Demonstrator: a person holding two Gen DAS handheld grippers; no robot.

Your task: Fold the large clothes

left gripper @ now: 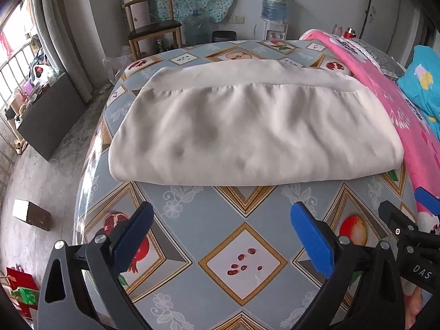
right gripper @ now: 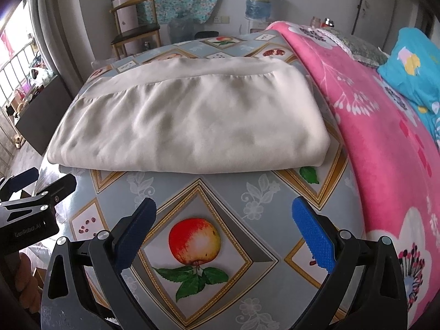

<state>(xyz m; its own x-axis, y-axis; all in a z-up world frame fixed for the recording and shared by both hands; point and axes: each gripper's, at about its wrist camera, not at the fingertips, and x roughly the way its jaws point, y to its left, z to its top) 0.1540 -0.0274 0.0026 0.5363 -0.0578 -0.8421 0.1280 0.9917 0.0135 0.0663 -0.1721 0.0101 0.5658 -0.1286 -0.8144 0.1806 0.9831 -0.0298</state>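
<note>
Folded cloth (left gripper: 247,126) lies beyond both spread tongs (left gripper: 222,236) (right gripper: 224,233).

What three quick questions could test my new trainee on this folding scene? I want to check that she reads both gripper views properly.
1. True or false: the left gripper grips the cream garment.
2. What lies right of the garment? A) pink blanket B) chair C) water bottle
3. Fill in: both grippers hover open above the ___.

Key: 1 false; 2 A; 3 fruit-print tablecloth. The right gripper is empty too.
</note>
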